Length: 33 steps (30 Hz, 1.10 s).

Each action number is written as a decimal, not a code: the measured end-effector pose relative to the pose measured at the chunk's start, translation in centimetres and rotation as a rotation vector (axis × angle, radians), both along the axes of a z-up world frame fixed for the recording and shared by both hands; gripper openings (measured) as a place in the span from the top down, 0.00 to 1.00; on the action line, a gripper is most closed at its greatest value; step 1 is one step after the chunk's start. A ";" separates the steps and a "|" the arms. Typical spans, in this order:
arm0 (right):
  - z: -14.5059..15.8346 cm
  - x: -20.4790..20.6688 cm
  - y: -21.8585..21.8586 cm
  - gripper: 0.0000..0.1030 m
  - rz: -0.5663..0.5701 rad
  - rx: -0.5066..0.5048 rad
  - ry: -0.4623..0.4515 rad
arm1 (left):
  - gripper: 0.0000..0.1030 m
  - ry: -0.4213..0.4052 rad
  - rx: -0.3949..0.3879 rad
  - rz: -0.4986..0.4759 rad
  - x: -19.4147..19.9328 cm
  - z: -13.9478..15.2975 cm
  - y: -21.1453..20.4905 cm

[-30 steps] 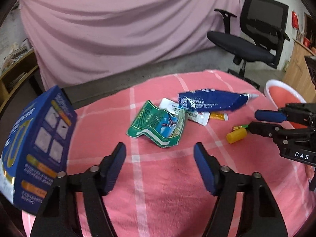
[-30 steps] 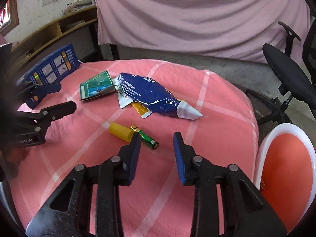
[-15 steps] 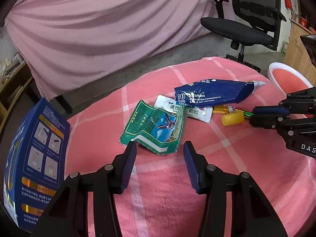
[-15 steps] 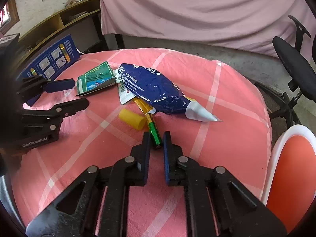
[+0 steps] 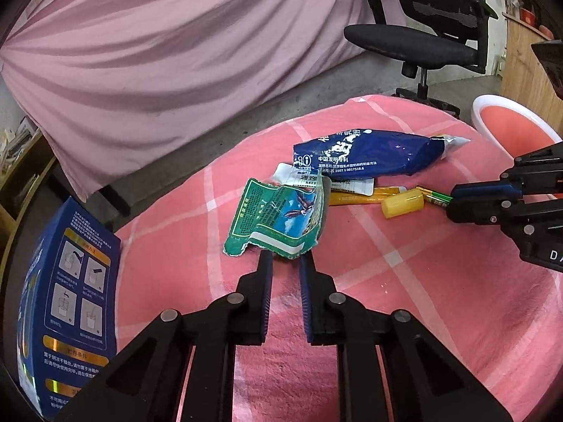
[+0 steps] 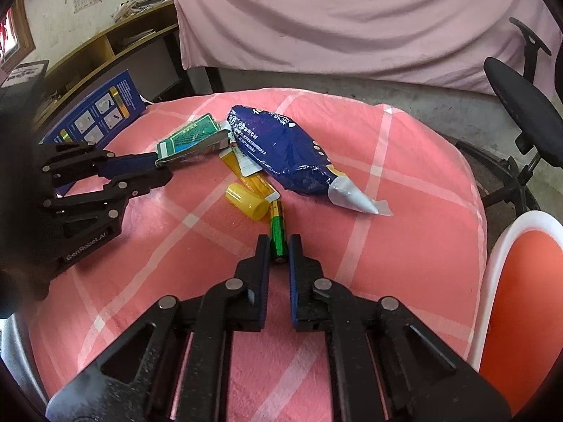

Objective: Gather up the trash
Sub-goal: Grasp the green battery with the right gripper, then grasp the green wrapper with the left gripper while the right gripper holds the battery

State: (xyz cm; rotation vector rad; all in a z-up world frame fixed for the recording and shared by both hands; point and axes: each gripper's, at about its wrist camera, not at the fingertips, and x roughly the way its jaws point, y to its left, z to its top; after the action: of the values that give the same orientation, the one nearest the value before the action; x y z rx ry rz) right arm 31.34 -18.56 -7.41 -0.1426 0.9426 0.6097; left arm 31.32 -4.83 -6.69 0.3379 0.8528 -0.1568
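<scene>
Right gripper (image 6: 279, 246) is clamped on the near end of the green battery (image 6: 278, 230), which lies flat on the pink checked cloth (image 6: 404, 246); battery's far end sits just beside the yellow cap (image 6: 246, 201). Left gripper (image 5: 285, 258) is nipped onto the near torn edge of the green wrapper (image 5: 278, 219), jaws nearly together with the edge between them; the right view shows the same pinch from the side (image 6: 160, 165), wrapper (image 6: 191, 139) lifted a bit off the cloth. Behind the cap: orange sachet (image 6: 251, 179), partly under a white sachet (image 5: 306, 177) and the big blue pouch (image 6: 281, 147), whose silver tip (image 6: 355, 198) points right. Pouch overlaps the sachets and touches the wrapper's far side. Blue box (image 5: 67, 302) stands upright at the left edge of the cloth, well apart from the pile. White-rimmed orange bin (image 6: 520, 302) sits off the right edge of the table, below cloth level. Farther back: black office chair (image 5: 422, 42), pink drape (image 5: 158, 52), wooden shelf (image 6: 105, 42) on the left.
</scene>
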 end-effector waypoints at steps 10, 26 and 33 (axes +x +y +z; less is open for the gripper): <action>0.3 0.3 -1.5 0.70 -0.053 0.052 0.006 | 0.82 -0.007 -0.009 -0.032 -0.3 0.2 -0.5; 0.1 0.4 -1.7 0.70 -0.047 0.059 0.016 | 0.82 -0.042 0.155 -0.077 0.7 -1.3 -2.8; 0.7 -0.4 -1.9 0.71 -0.057 0.067 -0.031 | 0.99 -0.070 0.116 -0.046 -0.2 -0.8 -2.2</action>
State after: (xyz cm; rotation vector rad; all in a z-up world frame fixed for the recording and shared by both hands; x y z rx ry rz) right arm 30.91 -20.49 -6.70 -0.0656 0.8925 0.5843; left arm 31.08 -7.02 -7.48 0.4691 0.7865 -0.1372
